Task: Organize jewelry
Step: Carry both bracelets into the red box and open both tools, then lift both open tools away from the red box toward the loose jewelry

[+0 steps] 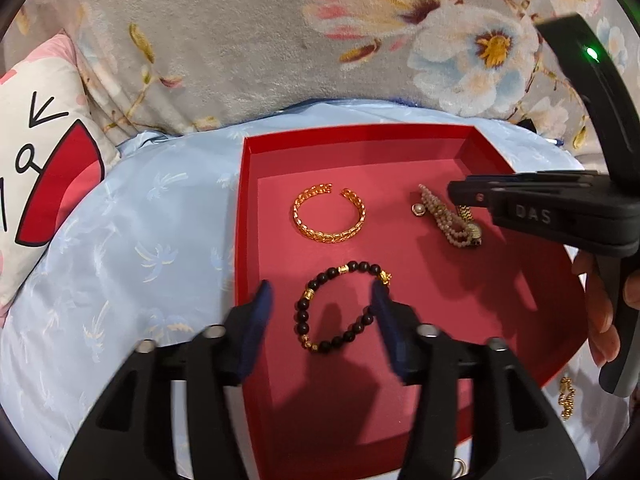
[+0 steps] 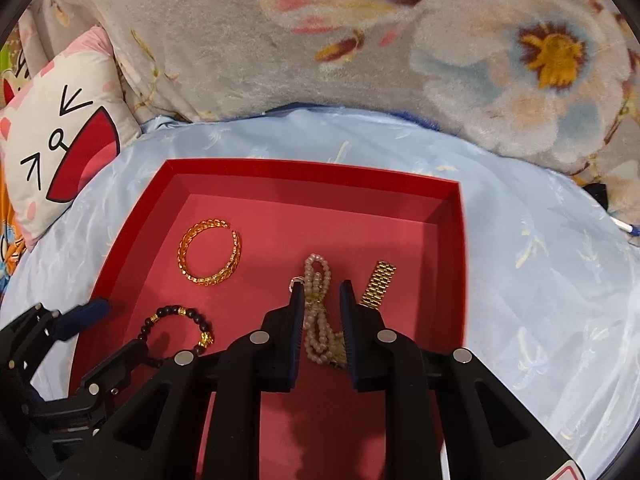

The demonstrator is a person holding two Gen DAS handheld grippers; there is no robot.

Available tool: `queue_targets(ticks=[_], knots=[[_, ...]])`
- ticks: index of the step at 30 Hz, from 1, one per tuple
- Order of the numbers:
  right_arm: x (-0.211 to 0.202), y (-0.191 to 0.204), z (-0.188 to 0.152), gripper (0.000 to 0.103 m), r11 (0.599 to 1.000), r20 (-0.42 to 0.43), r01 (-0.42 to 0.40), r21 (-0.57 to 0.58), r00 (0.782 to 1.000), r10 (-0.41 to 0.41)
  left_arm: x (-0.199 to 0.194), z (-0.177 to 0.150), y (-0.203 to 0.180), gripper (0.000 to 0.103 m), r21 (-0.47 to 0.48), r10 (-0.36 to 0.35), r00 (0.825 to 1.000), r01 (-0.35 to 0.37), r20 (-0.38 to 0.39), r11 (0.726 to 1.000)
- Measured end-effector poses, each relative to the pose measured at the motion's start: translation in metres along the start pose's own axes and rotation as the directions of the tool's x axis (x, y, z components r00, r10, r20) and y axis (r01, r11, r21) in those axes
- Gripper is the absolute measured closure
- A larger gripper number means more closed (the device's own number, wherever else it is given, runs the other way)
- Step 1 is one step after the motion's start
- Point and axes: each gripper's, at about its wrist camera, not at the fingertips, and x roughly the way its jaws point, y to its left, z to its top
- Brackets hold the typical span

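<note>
Left gripper [image 1: 322, 300] spread wide over the black bead bracelet [image 1: 340, 306], flat on the floor of the red tray [image 2: 312, 176], clamping nothing. Right gripper [image 2: 320, 300] narrowed around the pink bead strand [image 2: 318, 320] with a gold watch band [image 2: 378, 284] tangled in – cannot tell whether pads truly bite. Risk on lifting: snagging the band, dragging it out, or nudging the gold cuff [image 1: 329, 214] – loose bunch, partial hold
</note>
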Motion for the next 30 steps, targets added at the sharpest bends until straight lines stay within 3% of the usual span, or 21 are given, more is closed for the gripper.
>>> queue_targets(ticks=[13,20,30], knots=[[-0.077,-0.012,-0.053,0.084,1.0,0.056,-0.008,0.019,0.998,0.007,-0.039,-0.013,0.01,0.045,-0.059,0.04,0.999,-0.039,0.025,0.997],[-0.116,-0.015,-0.118,0.083,0.999,0.064,0.029,0.022,0.997,-0.03,-0.076,-0.042,0.006,0.045,-0.06,0.037,0.998,-0.034,0.045,0.998],[-0.155,-0.015,-0.221,0.08,0.996,0.065,0.041,0.083,0.997,-0.047,-0.101,-0.101,-0.007,0.045,-0.076,0.013,1.0,-0.013,-0.006,0.997]])
